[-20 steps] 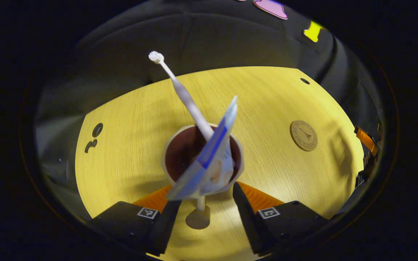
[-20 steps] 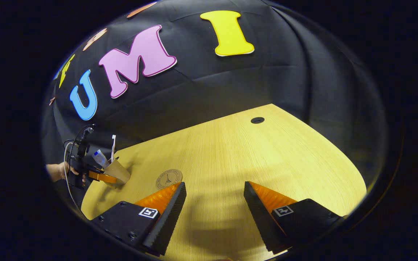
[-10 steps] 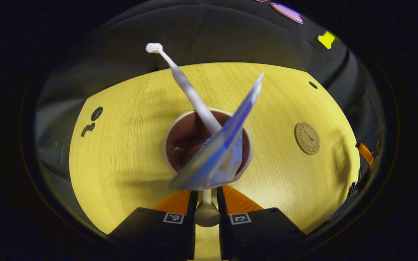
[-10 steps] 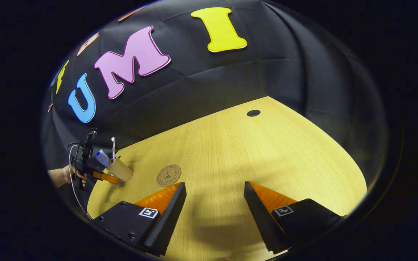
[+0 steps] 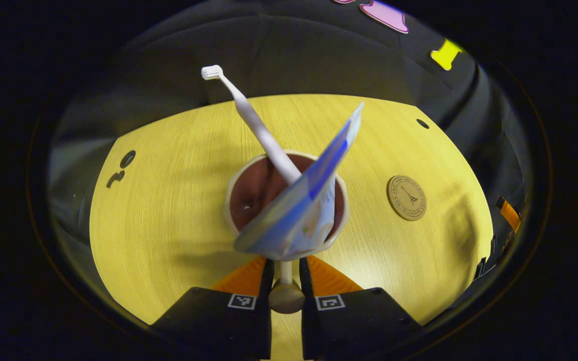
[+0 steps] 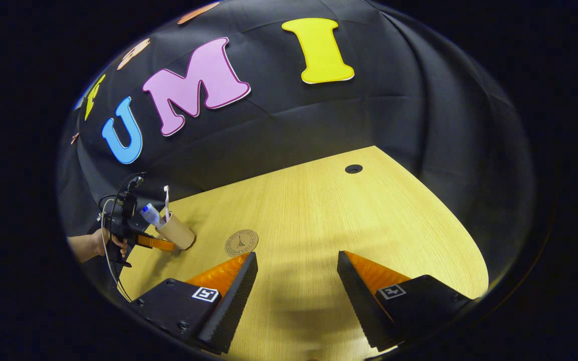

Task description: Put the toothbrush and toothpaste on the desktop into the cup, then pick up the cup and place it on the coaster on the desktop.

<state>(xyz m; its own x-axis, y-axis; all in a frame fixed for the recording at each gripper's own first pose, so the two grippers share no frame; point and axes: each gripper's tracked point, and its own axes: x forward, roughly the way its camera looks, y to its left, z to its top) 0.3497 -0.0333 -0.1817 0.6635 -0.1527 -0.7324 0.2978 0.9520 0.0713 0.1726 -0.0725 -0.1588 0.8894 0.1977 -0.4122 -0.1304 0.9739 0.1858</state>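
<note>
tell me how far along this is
Done: toothbrush and toothpaste stand in the cup. In hand: the left gripper is shut on the cup's handle. Left: setting the cup on the coaster, which lies bare. The right gripper hangs open.

coaster lettering seems too small to read.

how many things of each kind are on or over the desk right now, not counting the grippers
cup: 1
toothbrush: 1
toothpaste: 1
coaster: 1
total: 4
</note>
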